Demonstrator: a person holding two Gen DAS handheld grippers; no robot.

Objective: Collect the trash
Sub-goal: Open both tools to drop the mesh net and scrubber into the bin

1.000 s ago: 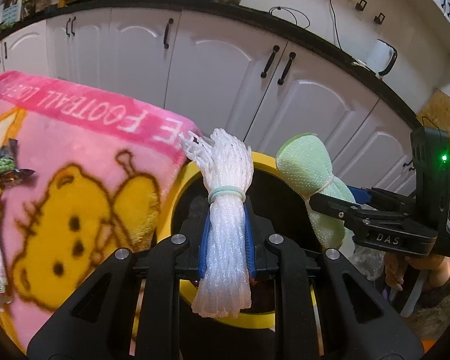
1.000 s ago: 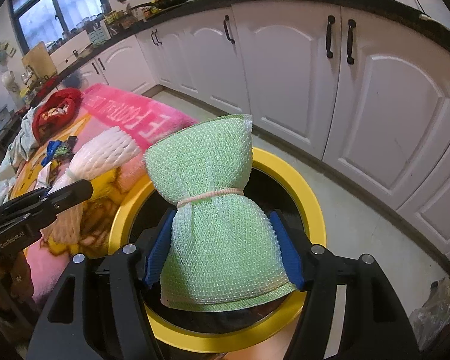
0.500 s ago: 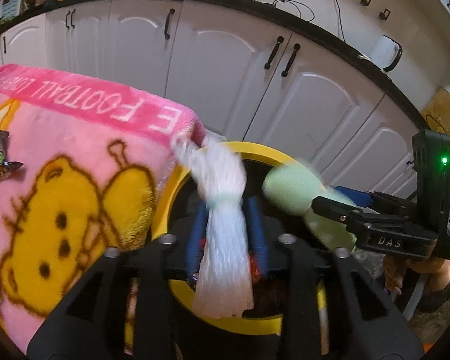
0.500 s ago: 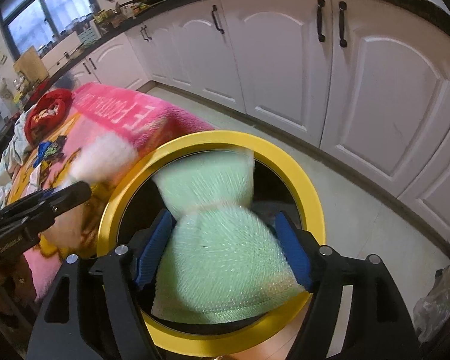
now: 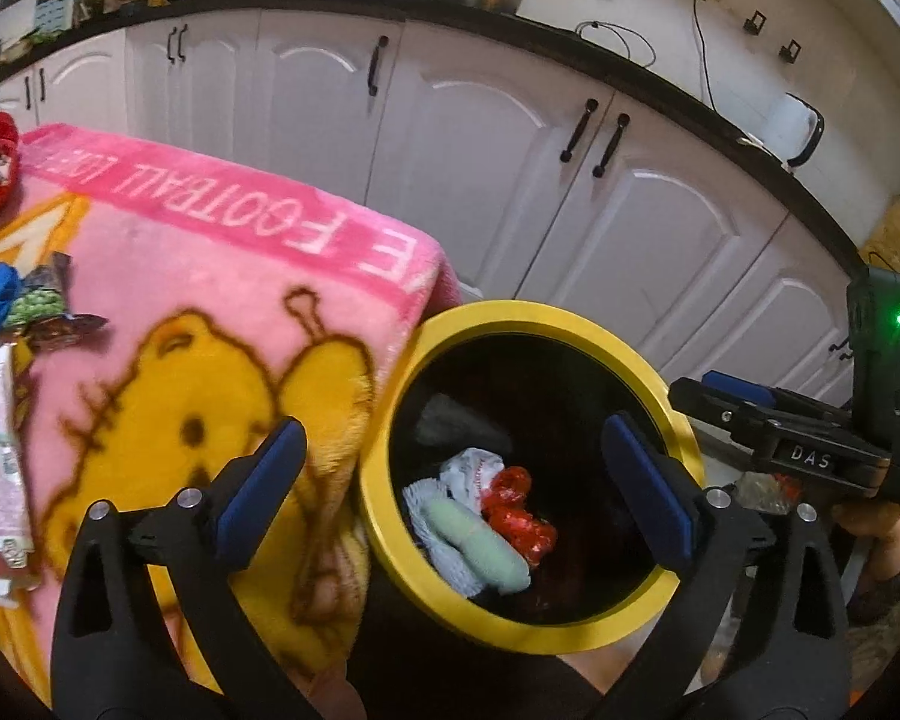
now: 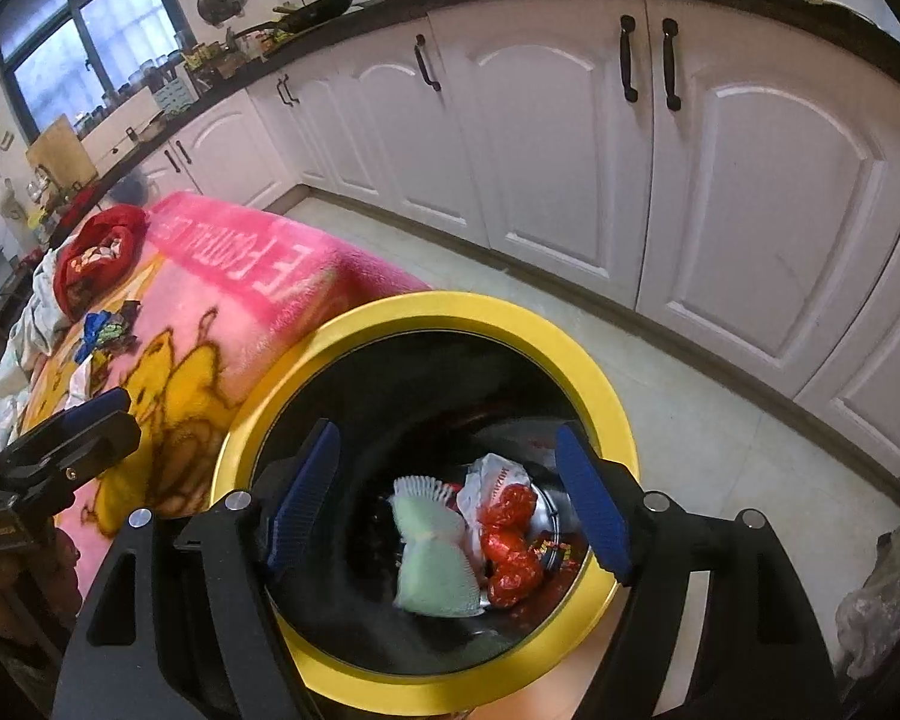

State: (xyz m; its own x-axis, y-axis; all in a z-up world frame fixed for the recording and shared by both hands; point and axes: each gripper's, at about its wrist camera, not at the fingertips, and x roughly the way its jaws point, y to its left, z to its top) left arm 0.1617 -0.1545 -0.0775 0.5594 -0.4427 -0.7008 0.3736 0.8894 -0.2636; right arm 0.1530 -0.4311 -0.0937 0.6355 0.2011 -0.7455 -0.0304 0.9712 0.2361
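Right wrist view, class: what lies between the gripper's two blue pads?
Nothing is held. Between the open right gripper pads you look down into the yellow-rimmed bin, where the green foam net and red wrapper lie.

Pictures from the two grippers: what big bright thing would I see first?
Your eye lands on the round black bin with a bright yellow rim, sitting on the floor in front of the white kitchen cupboards. Inside lie a pale green foam net and a crumpled red wrapper. Beside the bin's left hangs a fluffy pink blanket with a yellow cartoon bear.
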